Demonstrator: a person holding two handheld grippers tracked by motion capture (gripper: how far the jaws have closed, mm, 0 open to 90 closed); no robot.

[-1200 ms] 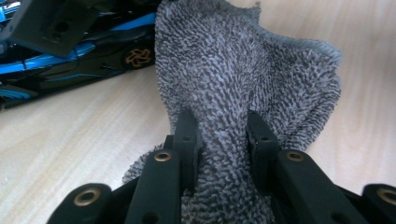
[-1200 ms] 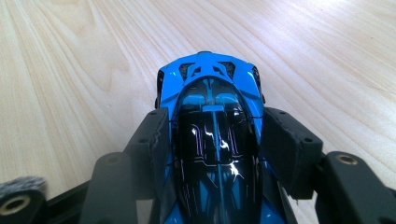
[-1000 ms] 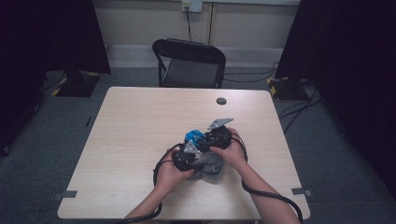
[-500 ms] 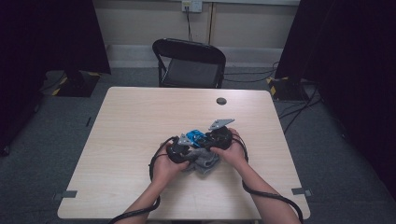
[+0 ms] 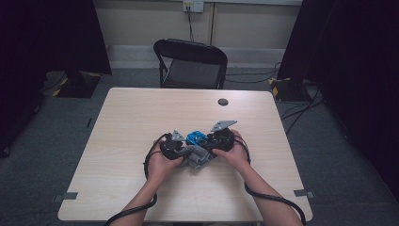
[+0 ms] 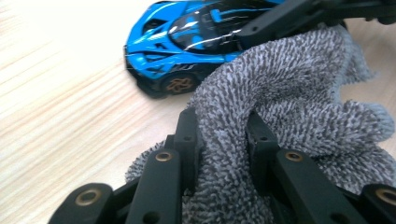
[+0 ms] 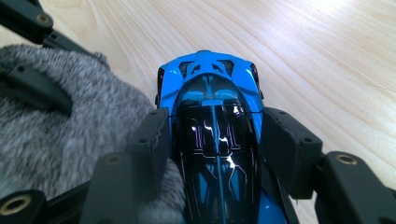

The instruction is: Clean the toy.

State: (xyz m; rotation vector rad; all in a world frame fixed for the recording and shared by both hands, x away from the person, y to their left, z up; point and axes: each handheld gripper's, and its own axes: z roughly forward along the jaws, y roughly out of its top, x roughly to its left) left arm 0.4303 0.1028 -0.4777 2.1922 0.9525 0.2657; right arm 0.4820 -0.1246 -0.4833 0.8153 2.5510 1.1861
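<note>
Two grippers, hand-held, meet near the middle of a pale wooden table (image 5: 141,117), somewhat toward the person's edge.

Item, left gripper (image 6: 219,135): jaws clamped on a raised fold of grey cloth (image 6: 299,107) (nubbly, towel-like), which bunches up between them and spreads away to the right in the left gripper view.

Item, right gripper (image 7: 215,140): jaws closed against both flanks of a blue toy car (image 7: 210,88), black roof between them, one end of the car pointing away along the bare wood.

Item, cloth and car together: the cloth lies against the car's side, touching it; in the high view the car (image 5: 195,138) sits just between the two grippers, the cloth (image 5: 197,157) heaped on the near side.

Open room: bare tabletop on every side of the cluster, widest to the left and toward the far edge; the near edge is closest.

Item, far right of the tabletop: a small dark round object (image 5: 222,101), well apart from the hands.

Item, beyond the far edge: a black folding chair (image 5: 190,63), then grey carpet, cables, a wall socket and dark curtains at both sides.
</note>
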